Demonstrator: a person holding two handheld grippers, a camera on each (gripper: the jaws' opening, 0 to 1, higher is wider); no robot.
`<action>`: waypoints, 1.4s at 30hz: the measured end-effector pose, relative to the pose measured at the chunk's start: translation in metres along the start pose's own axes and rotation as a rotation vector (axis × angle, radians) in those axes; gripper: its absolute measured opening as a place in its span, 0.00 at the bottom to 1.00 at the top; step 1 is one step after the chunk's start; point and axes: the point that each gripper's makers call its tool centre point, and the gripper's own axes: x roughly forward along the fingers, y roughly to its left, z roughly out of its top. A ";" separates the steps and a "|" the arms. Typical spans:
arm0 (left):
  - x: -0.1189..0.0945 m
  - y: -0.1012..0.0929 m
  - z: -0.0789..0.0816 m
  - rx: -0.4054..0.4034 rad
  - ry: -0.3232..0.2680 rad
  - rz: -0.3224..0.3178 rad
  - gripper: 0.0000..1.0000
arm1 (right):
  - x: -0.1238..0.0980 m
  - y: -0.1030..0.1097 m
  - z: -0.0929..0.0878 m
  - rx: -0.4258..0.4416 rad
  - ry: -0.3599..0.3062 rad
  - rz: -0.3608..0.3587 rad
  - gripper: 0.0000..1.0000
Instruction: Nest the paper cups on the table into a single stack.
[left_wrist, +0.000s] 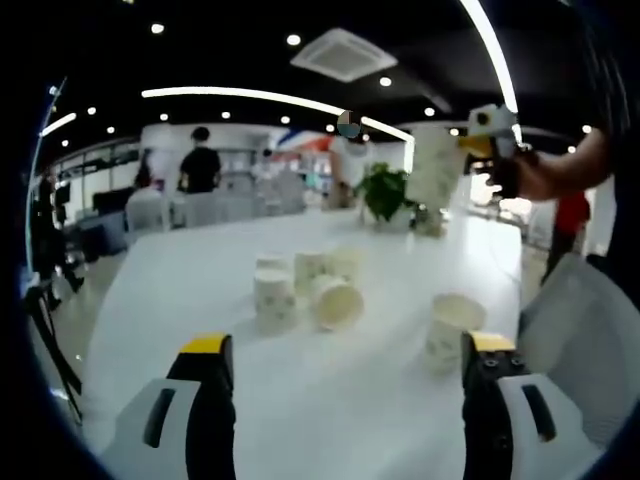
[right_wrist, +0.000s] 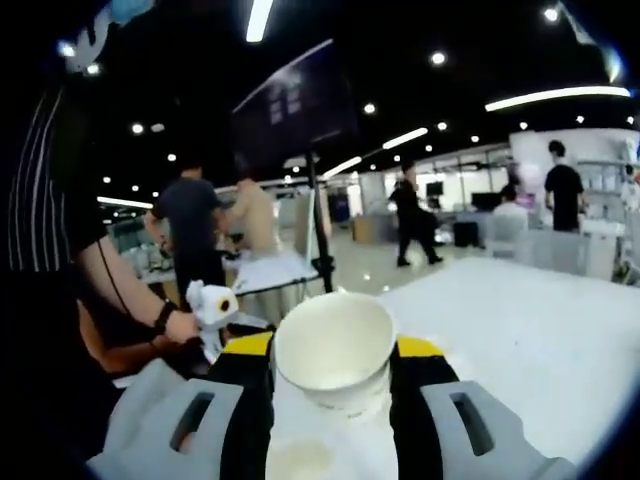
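Several white paper cups stand in a cluster (left_wrist: 300, 280) mid-table, one of them lying on its side (left_wrist: 336, 302). A single cup (left_wrist: 450, 328) stands apart, close to my left gripper's right jaw. My left gripper (left_wrist: 346, 345) is open above the near table with nothing between its jaws. It also appears at the left of the right gripper view (right_wrist: 214, 304), held by a hand. My right gripper (right_wrist: 335, 372) is shut on a paper cup (right_wrist: 335, 335), its mouth facing the camera. In the left gripper view that gripper (left_wrist: 490, 132) holds the tall cup (left_wrist: 435, 165) high above the table's far right.
The long white table (left_wrist: 200, 290) runs away from me. A potted plant (left_wrist: 385, 190) stands at its far end and a white chair (left_wrist: 590, 330) at the right. A screen on a stand (right_wrist: 300, 110) and several people are beyond the table (right_wrist: 520, 340).
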 end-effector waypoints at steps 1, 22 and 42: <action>0.000 -0.001 0.000 0.005 0.001 0.001 0.92 | 0.000 0.003 -0.003 -0.004 0.008 0.009 0.41; -0.005 -0.002 -0.003 -0.002 0.004 0.009 0.92 | 0.001 0.037 -0.030 -0.024 0.053 0.096 0.42; -0.005 -0.001 -0.006 -0.015 0.019 0.013 0.92 | 0.006 0.045 -0.069 0.030 0.116 0.129 0.41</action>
